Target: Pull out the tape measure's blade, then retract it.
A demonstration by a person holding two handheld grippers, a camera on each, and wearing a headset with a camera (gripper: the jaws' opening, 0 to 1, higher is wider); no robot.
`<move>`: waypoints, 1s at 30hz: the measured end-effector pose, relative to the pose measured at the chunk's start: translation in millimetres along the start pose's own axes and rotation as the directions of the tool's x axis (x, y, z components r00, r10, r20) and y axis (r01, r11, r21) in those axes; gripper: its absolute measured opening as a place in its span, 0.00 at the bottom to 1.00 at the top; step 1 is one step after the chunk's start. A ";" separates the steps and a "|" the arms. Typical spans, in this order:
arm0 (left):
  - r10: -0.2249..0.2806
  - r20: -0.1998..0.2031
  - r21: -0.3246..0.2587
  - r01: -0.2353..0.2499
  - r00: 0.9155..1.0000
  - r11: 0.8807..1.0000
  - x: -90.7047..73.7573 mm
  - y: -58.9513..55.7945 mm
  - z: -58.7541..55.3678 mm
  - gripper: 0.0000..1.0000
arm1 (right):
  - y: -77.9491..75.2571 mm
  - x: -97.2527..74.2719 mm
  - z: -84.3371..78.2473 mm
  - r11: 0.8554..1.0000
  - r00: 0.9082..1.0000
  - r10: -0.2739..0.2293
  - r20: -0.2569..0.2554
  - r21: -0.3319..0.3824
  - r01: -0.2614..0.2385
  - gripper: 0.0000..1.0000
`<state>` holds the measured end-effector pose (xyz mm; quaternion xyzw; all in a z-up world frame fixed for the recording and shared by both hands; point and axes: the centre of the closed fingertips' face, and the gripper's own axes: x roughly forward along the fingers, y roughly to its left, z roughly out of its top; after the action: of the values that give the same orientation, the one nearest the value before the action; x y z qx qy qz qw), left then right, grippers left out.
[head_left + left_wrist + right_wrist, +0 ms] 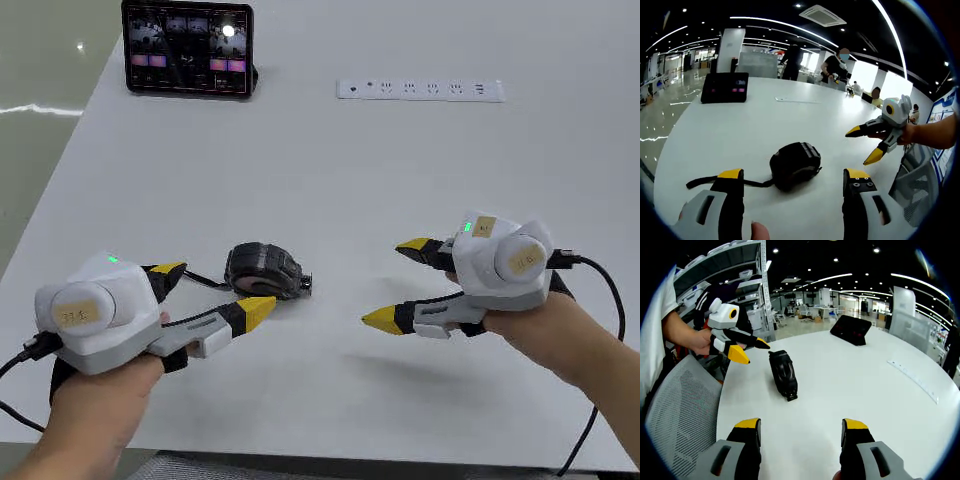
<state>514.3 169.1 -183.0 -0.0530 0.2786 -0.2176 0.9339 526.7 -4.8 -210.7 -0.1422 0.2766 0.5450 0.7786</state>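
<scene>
In the head view, your left gripper (pixel 218 288) had its yellow-tipped jaws spread wide near the near edge of the white worktop (pixel 330 170), holding nothing. The black rubber-cased tape measure (pixel 265 270) lay on the worktop just beyond those tips, left of the middle, and neither jaw touched it. Your right gripper (pixel 388 282) hovered well apart to the right, with its jaws also spread and empty. A dark tablet on a stand (pixel 188 47) stood by the far left corner. A white power strip (pixel 420 89) lay along the far edge.

In the left gripper view, the tape measure (pixel 795 165) sat ahead, between the lines of the two open jaws. Its thin black wrist strap (pixel 702 181) trailed past the left-hand jaw. The right gripper (pixel 861 146) hung beyond it, spread open.

In the right gripper view, your own jaws stood apart over bare worktop. The tape measure (pixel 783 374) lay further on, with its hook end towards you at the case mouth. The left gripper (pixel 754 352) was open just beside it, and a grey mesh chair (pixel 680 410) stood off the worktop's edge.
</scene>
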 end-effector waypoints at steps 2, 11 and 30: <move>-0.004 0.004 0.012 0.004 1.000 1.000 -2.3 -1.1 2.6 0.80 | -0.3 -4.4 -0.7 1.000 1.000 -0.007 0.003 0.002 0.007 0.64; -0.035 0.006 0.045 0.034 0.999 0.998 -10.0 -4.1 7.9 0.84 | 0.0 -28.6 -9.4 0.999 0.999 -0.048 0.010 0.016 0.048 0.68; -0.067 -0.045 0.113 0.071 0.997 0.991 -30.9 -0.9 -5.8 0.93 | 5.8 -62.6 -19.5 0.995 0.995 -0.103 0.010 0.016 0.102 0.81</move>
<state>487.6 181.9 -172.3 -0.0046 0.2829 -0.2663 0.9214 500.1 -61.1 -189.4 -0.1474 0.2688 0.5030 0.8081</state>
